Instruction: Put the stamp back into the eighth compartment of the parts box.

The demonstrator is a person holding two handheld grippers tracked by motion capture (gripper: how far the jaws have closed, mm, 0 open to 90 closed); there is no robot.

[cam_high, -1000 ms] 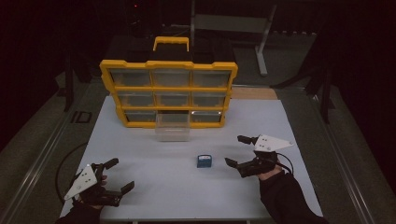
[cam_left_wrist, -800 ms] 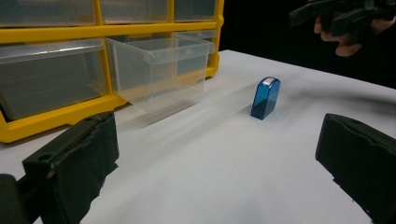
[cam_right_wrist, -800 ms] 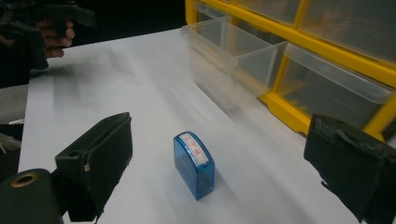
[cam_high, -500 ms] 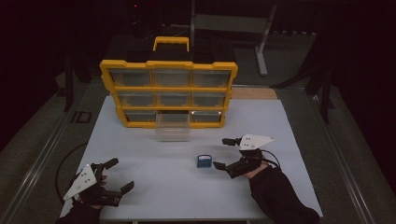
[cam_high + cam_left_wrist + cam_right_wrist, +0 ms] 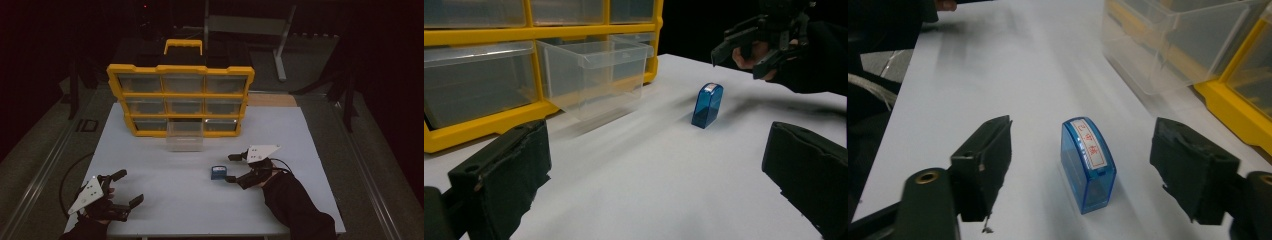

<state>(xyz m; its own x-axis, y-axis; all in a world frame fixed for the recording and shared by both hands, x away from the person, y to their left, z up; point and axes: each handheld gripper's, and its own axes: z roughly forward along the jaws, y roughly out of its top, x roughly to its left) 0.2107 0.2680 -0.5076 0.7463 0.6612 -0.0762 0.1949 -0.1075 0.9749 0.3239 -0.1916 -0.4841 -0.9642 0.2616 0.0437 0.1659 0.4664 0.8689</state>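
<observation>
Translucent blue stamp, red-lettered white label; yellow organiser

the high view looks forward and down over the table. both gripper views sit low and close, sharing the blue stamp at 12 o'clock.

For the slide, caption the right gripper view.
Open right gripper straddling small translucent blue stamp upright on white table.
</observation>
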